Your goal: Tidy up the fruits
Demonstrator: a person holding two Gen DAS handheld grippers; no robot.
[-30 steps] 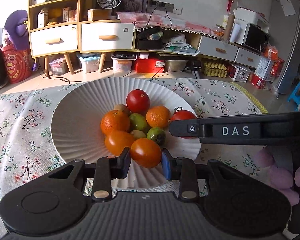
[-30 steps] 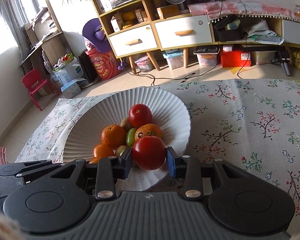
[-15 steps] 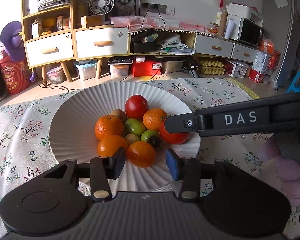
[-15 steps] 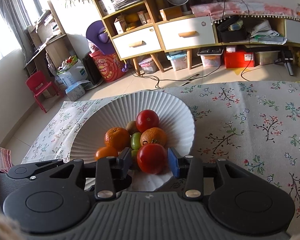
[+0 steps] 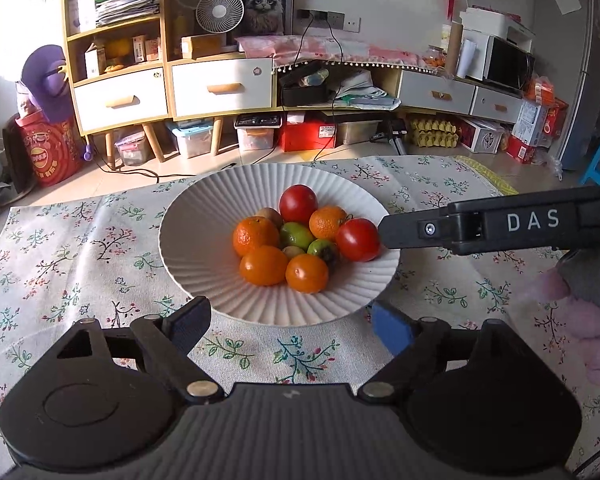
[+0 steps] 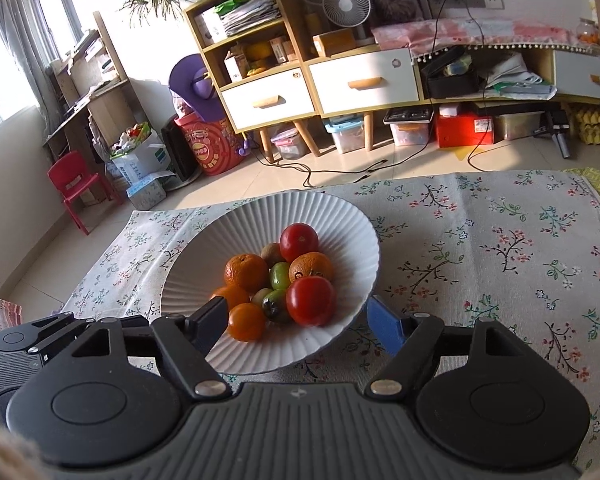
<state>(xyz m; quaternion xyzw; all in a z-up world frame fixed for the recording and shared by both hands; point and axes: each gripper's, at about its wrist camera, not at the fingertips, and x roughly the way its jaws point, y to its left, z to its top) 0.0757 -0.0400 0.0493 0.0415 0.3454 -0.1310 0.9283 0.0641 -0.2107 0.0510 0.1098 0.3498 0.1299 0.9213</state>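
A white ribbed bowl (image 5: 204, 248) (image 6: 340, 216) on the flowered cloth holds several fruits: oranges, red tomatoes, green fruits. The near orange fruit (image 5: 307, 273) lies free at the bowl's front. A red tomato (image 5: 357, 239) (image 6: 311, 300) rests at the bowl's right side. My left gripper (image 5: 290, 328) hangs back over the bowl's near rim, jaws opening wide, nothing between them. My right gripper (image 6: 298, 324) also stands with jaws opening, the tomato lying loose ahead of the pads. In the left wrist view the right gripper's finger (image 5: 412, 234) ends just right of the tomato.
The flowered tablecloth (image 5: 60, 264) (image 6: 500, 248) spreads around the bowl. A hand in a pink glove (image 5: 580, 320) grips the right tool. Beyond the table stand cabinets with white drawers (image 5: 220, 88), storage boxes on the floor and a red child's chair (image 6: 80, 188).
Both grippers let go of their fruit, opened wide and drew back and up. The orange fruit and the red tomato now lie in the bowl.
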